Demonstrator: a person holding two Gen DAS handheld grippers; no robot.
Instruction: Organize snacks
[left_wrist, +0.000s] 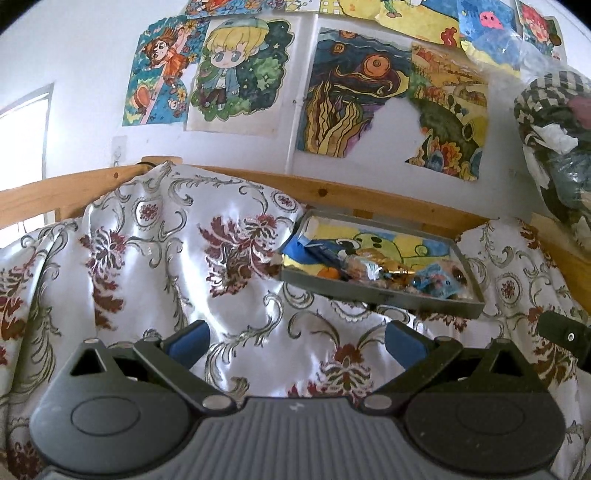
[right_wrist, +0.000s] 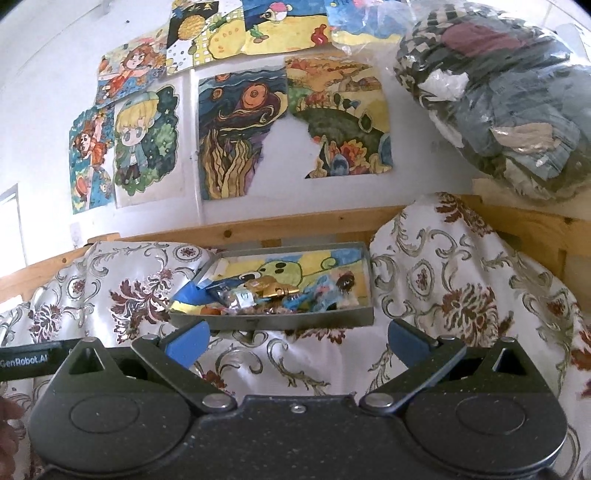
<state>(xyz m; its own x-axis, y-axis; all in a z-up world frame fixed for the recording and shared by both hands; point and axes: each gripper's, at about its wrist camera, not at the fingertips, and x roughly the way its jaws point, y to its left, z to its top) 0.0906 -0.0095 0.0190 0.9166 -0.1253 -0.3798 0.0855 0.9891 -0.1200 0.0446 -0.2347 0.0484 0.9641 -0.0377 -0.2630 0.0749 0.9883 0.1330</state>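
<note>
A grey tray (left_wrist: 384, 295) (right_wrist: 266, 322) lined with a cartoon drawing rests on the floral cloth. In it lies a heap of wrapped snacks (left_wrist: 373, 271) (right_wrist: 266, 295): blue, gold, silver and orange wrappers. My left gripper (left_wrist: 295, 341) is open over the cloth, left of and nearer than the tray, with nothing between its blue pads (left_wrist: 188, 341). My right gripper (right_wrist: 295, 341) is open too, just in front of the tray's near wall, also empty. The left gripper's body (right_wrist: 26, 360) shows at the left edge of the right wrist view.
White satin cloth with red flowers (left_wrist: 166, 258) (right_wrist: 461, 288) covers a bumpy surface. A wooden rail (left_wrist: 332, 192) (right_wrist: 295, 221) runs behind it under a wall of coloured drawings (left_wrist: 351, 92). A clear bag of clothes (right_wrist: 498, 96) (left_wrist: 557, 147) hangs at the right.
</note>
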